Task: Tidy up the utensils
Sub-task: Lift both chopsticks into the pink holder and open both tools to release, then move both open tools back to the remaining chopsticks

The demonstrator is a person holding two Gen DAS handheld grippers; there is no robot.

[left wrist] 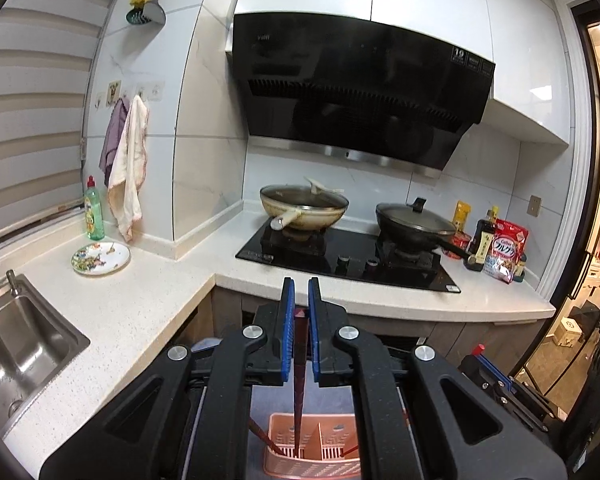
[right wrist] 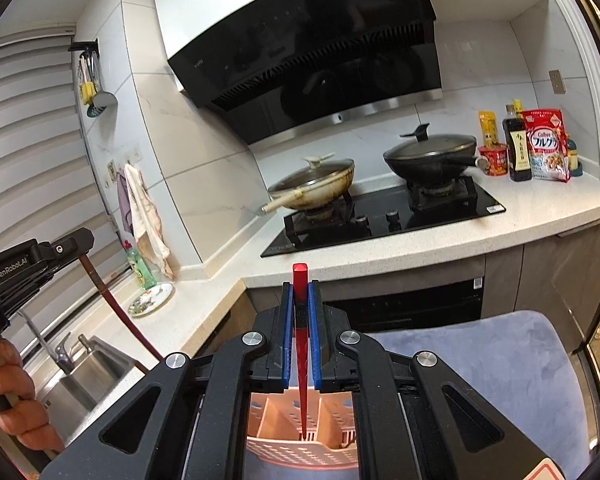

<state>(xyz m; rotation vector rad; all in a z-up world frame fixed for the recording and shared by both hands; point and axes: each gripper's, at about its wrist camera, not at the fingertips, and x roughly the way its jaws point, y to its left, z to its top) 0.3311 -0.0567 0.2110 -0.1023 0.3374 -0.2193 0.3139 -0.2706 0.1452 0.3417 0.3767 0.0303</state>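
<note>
My left gripper [left wrist: 301,294] is shut on a dark red chopstick [left wrist: 300,380] that points down into the left compartment of a pink slotted utensil basket [left wrist: 312,468]. Other chopsticks [left wrist: 262,438] lean in that basket. My right gripper [right wrist: 300,296] is shut on a bright red chopstick [right wrist: 301,344], upright, its tip down inside the middle compartment of the same pink basket [right wrist: 300,454]. The left gripper's body [right wrist: 24,276] shows at the left of the right wrist view, with its dark chopstick [right wrist: 112,308] hanging below.
The basket sits on a blue-grey padded seat [right wrist: 500,368]. A white counter [left wrist: 148,312] holds a sink [left wrist: 16,360], patterned plate [left wrist: 101,258], and green soap bottle [left wrist: 94,212]. Two lidded woks [left wrist: 304,206] stand on the black hob [left wrist: 352,264]. Bottles and cereal bag [left wrist: 508,250] stand to the right.
</note>
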